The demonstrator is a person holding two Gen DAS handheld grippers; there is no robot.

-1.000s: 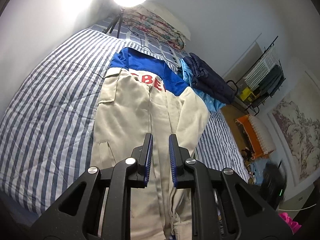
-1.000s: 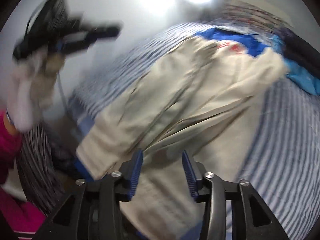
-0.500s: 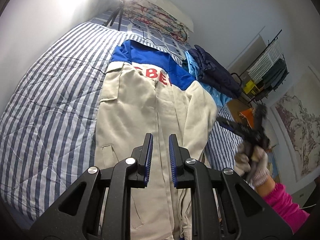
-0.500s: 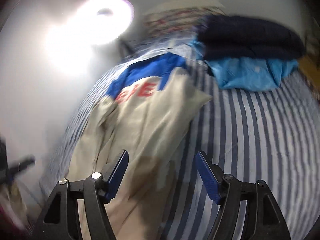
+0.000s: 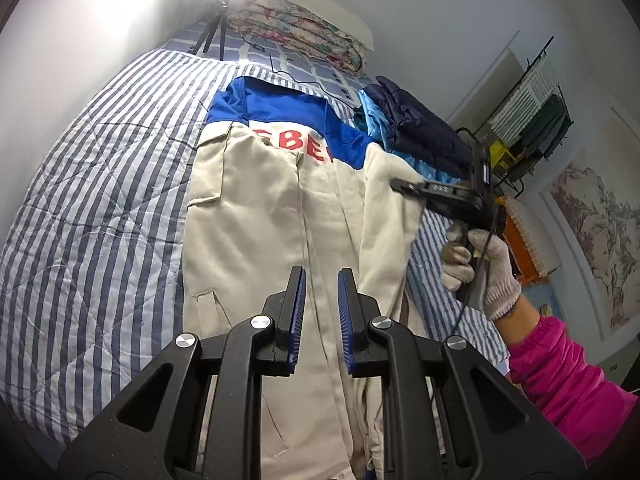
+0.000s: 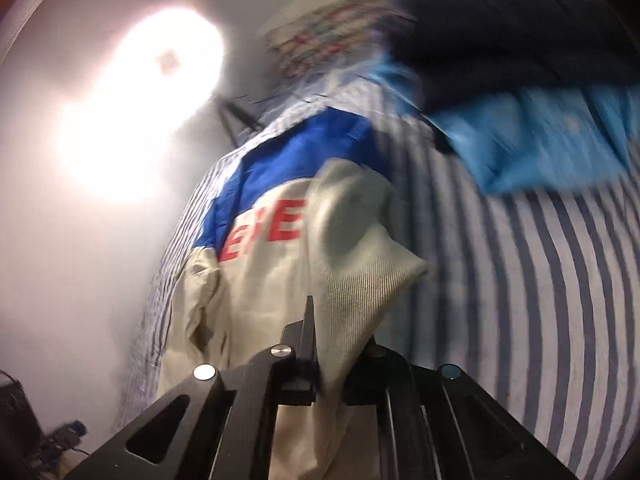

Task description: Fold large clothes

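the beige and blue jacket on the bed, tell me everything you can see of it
The jacket lies flat along the striped quilt, blue collar end away from the cameras. It looks like heavy woven cotton: beige body, blue yoke, partly hidden red lettering, flap pockets, centre seam. The right gripper, whose jaws have just closed, is shut on its beige right edge; the left gripper hangs above, holding nothing.

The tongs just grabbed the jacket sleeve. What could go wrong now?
The right tongs have just closed on only the beige sleeve's edge, so it may slip free. Pulling could drag the whole jacket crooked across the striped quilt. The folded clothes pile sits close and might get bumped.
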